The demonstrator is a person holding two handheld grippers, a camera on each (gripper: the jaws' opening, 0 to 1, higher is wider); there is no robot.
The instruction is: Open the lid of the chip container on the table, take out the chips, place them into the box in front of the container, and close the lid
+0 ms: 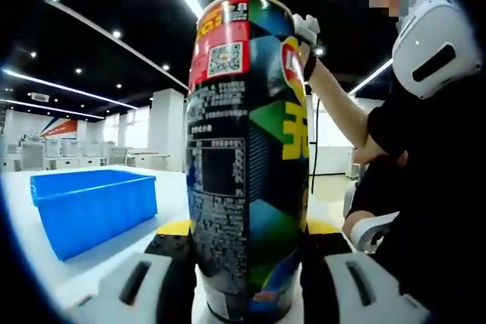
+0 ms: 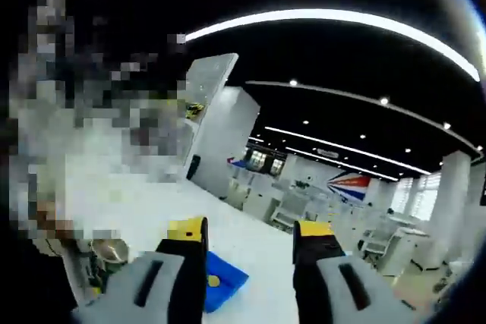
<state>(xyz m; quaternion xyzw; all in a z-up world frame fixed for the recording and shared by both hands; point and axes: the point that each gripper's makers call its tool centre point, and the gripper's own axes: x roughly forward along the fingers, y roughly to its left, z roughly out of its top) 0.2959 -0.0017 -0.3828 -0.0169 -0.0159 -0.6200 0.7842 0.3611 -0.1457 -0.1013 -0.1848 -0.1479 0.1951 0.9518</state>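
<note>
The left gripper (image 1: pixel 247 263) grasps the chip can (image 1: pixel 247 157), which hides its jaw tips; blue box (image 1: pixel 95 206) at left. The right gripper (image 2: pixel 250 240) is released.

A large open-plan office or lab hall. The black ceiling (image 1: pixel 99 5) carries long light strips (image 2: pixel 342 20) and small round spotlights (image 1: pixel 115 34). White square pillars (image 1: pixel 168 123) stand at 9 o'clock in the left gripper view, with rows of white desks (image 1: pixel 57 161) behind them (chairs among them, as far as the blur allows). A red, white and blue wall graphic (image 2: pixel 357 185) shows at 3 o'clock in the right gripper view, beside bright windows (image 2: pixel 416 199).
</note>
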